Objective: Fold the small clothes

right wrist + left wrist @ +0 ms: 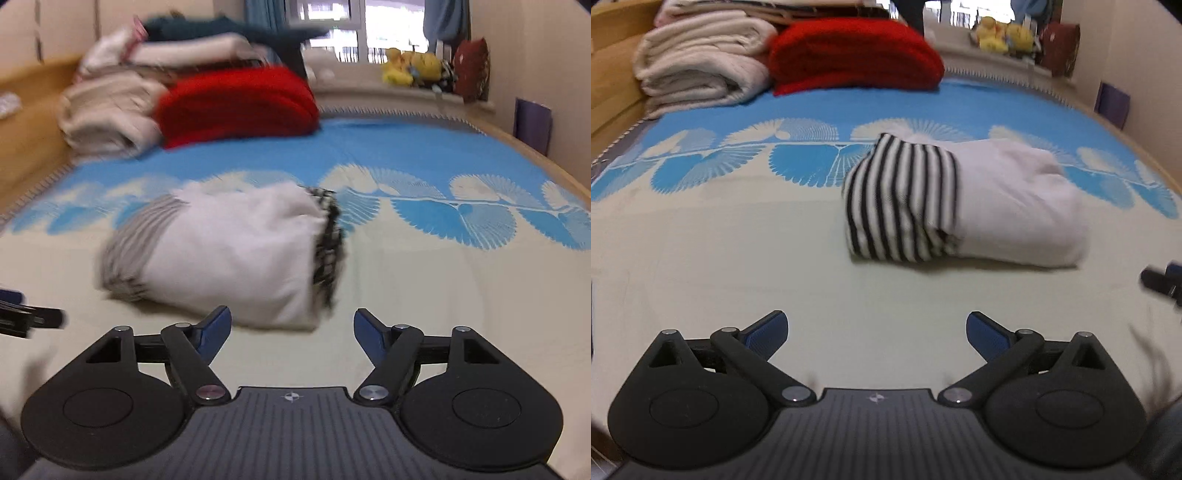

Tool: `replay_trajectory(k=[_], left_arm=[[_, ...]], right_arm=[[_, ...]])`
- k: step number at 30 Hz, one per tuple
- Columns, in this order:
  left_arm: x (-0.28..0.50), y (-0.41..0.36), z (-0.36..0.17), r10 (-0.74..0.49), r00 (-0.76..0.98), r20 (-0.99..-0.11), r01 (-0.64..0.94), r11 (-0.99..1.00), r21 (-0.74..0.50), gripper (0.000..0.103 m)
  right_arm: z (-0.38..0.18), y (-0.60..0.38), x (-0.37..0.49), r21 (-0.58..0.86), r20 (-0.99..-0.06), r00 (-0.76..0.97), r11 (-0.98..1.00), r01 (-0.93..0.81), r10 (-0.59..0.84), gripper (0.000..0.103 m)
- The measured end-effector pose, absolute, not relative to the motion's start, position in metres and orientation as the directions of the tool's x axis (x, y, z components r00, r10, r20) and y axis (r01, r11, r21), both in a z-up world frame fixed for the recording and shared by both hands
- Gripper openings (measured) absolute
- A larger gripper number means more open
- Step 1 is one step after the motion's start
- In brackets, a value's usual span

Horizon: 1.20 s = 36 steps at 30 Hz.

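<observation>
Evidently folded already, the garment (pixel 964 203) lies as a compact bundle mid-bed (pixel 720 240); left gripper (pixel 877 332) and right gripper (pixel 291 328) hover spread and empty, apparently finished with it.

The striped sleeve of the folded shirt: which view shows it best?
The left wrist view: there the sleeve is sharp, with clear black and white stripes across the folded shirt. In the right wrist view it is blurred grey at the shirt's left end.
</observation>
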<state>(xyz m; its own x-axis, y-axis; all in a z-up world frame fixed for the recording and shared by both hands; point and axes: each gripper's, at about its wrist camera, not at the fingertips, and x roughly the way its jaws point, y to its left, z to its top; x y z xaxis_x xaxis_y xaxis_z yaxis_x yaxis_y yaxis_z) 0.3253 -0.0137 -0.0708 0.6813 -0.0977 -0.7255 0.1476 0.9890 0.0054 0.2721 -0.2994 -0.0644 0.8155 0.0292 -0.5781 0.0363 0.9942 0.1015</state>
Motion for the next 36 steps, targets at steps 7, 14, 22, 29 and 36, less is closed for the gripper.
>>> replay_trajectory(k=[7, 14, 22, 29, 36], left_arm=[[0.284, -0.035, -0.094, -0.086, 0.679, -0.729, 0.154, 0.988, 0.027, 0.103], [0.278, -0.034, -0.093, -0.080, 0.720, -0.689, 0.143, 0.989, 0.034, 0.103], [0.277, -0.036, -0.093, -0.088, 0.717, -0.692, 0.166, 0.985, 0.047, 0.103], [0.279, -0.038, -0.095, -0.072, 0.716, -0.694, 0.166, 0.984, 0.069, 0.103], [0.280, -0.037, -0.096, -0.078, 0.709, -0.701, 0.167, 0.984, 0.060, 0.103]], right_arm=[[-0.091, -0.247, 0.199, -0.038, -0.562, 0.826, 0.999, 0.025, -0.042, 0.080], [-0.094, -0.240, 0.193, -0.084, -0.531, 0.846, 0.996, 0.003, -0.047, 0.080], [-0.098, -0.239, 0.198, -0.068, -0.544, 0.837, 0.998, 0.019, -0.053, 0.080], [-0.100, -0.238, 0.200, -0.064, -0.543, 0.838, 0.997, 0.035, -0.064, 0.080], [-0.100, -0.237, 0.201, -0.065, -0.541, 0.839, 0.997, 0.032, -0.062, 0.080]])
